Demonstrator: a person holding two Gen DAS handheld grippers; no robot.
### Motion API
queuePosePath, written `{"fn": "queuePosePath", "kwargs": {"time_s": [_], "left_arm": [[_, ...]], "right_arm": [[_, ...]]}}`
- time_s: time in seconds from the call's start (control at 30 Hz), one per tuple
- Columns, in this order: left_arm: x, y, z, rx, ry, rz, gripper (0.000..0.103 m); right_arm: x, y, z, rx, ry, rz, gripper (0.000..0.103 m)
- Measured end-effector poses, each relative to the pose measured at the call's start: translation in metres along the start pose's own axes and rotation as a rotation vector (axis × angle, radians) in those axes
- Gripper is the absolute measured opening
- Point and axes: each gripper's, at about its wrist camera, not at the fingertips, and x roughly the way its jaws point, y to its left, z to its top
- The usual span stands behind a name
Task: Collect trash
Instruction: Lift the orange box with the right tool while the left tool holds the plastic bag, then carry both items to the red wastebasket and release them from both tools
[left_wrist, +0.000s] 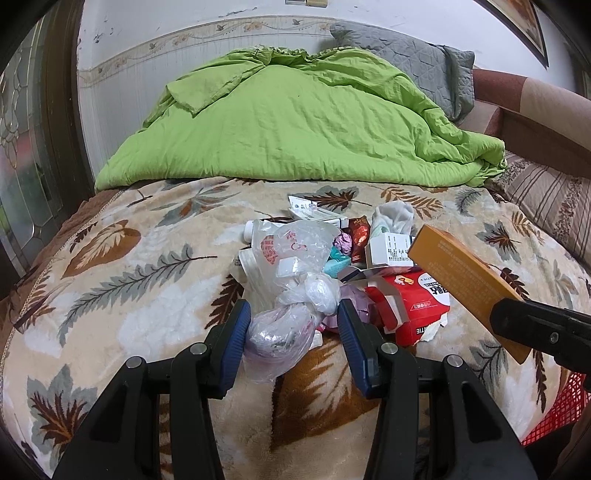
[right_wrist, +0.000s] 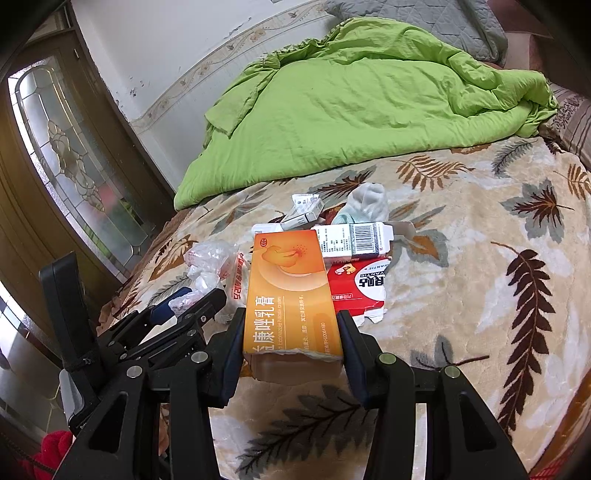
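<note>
A pile of trash lies on the leaf-patterned blanket (left_wrist: 122, 280): a knotted clear plastic bag (left_wrist: 284, 317), a torn red box (left_wrist: 413, 302), white medicine boxes (left_wrist: 391, 251), and crumpled wrappers (left_wrist: 358, 234). My left gripper (left_wrist: 291, 315) has its jaws on both sides of the knotted bag, touching it. My right gripper (right_wrist: 291, 325) is shut on an orange medicine box (right_wrist: 291, 291) and holds it above the pile; the box also shows in the left wrist view (left_wrist: 469, 284). The left gripper also shows in the right wrist view (right_wrist: 192, 299).
A rumpled green quilt (left_wrist: 295, 122) covers the far half of the bed, with a grey pillow (left_wrist: 413, 62) behind it. A wooden glass-paned door (right_wrist: 66, 162) stands to the left. A red mesh basket (left_wrist: 557, 410) shows at the bed's right edge.
</note>
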Motion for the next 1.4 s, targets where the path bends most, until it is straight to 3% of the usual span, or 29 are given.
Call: {"fn": "queuePosePath", "kwargs": {"time_s": [1.4], "left_arm": [[-0.003,-0.007,-0.002,0.01,-0.001,-0.01,0.047]], "right_arm": [[-0.014,-0.008,0.001,0.042,-0.027,0.013,0.052]]}}
